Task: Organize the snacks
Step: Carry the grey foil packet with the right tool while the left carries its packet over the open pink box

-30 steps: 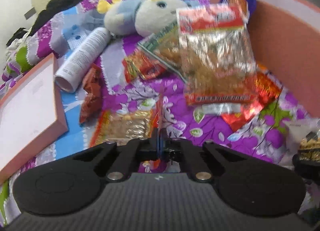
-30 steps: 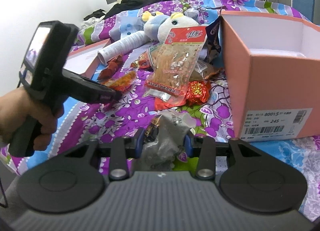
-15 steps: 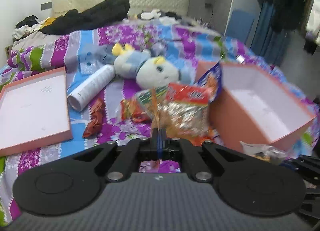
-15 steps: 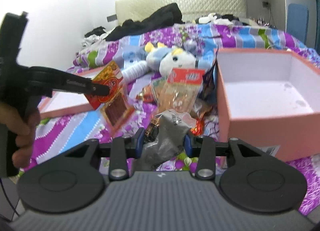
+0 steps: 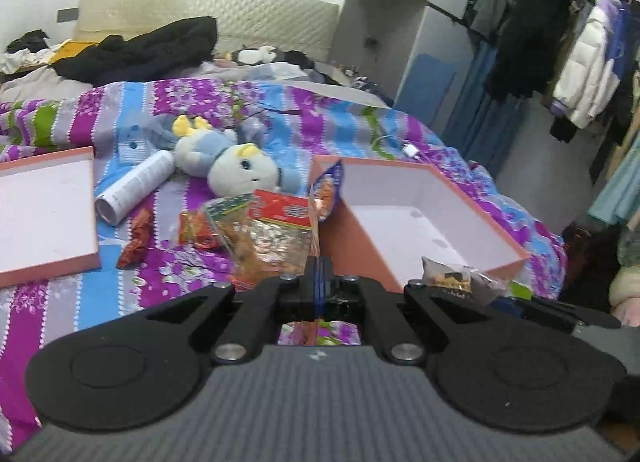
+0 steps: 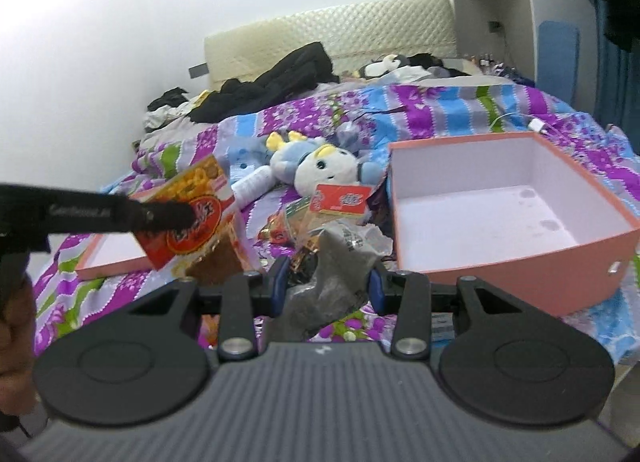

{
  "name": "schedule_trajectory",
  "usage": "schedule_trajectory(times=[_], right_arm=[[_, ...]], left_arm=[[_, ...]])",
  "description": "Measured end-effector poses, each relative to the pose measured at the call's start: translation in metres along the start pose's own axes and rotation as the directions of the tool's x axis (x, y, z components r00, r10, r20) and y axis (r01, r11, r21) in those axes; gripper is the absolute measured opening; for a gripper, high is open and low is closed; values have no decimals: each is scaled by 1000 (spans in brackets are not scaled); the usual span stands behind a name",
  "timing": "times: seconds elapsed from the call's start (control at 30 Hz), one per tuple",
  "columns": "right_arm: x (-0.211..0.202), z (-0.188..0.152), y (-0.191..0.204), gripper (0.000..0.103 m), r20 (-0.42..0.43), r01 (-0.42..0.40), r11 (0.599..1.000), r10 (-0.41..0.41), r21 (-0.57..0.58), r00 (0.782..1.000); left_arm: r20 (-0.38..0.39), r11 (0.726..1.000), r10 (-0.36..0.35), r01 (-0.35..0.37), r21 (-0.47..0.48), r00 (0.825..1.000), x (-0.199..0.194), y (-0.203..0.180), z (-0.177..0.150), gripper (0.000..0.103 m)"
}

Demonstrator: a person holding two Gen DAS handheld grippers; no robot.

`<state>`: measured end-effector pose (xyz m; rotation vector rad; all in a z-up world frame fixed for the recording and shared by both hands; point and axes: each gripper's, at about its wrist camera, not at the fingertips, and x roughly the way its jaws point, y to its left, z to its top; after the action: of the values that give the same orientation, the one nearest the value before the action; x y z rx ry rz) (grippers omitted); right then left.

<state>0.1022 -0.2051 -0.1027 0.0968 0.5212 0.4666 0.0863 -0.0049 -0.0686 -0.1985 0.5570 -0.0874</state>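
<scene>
My left gripper [image 5: 317, 270] is shut on a flat orange-red snack packet [image 6: 192, 218], seen edge-on in the left wrist view [image 5: 316, 230] and held in the air left of the open pink box [image 6: 516, 258]. My right gripper [image 6: 326, 280] is shut on a crumpled grey snack bag [image 6: 336, 266], just left of the box's near wall. The bag also shows in the left wrist view [image 5: 460, 276]. The box [image 5: 360, 238] shows a bare white floor. More snack packets [image 5: 276, 230] lie piled on the bedspread beside it.
A plush toy [image 5: 236, 166] and a white tube [image 5: 134, 186] lie behind the pile. The pink box lid [image 5: 48, 262] lies at the left. A brown-red wrapper [image 5: 136, 238] lies near it. Clothes hang at the right beyond the bed edge.
Both grippers have risen from the bedspread with their packets. The left one lifted its orange packet and swung right toward the box; the right one now sits higher, close to the box.
</scene>
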Motion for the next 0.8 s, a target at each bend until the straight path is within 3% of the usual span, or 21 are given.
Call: schedule_trajectory(times=[0.4, 0.8], right_arm=[[-58, 4, -22, 42, 15, 71, 997, -71, 21, 997], [-45, 27, -69, 42, -21, 136, 989, -135, 65, 991]], left_arm=[[-11, 992, -121, 120, -34, 993, -26, -41, 5, 0], [-47, 978, -211, 211, -5, 976, 31, -79, 50, 0]])
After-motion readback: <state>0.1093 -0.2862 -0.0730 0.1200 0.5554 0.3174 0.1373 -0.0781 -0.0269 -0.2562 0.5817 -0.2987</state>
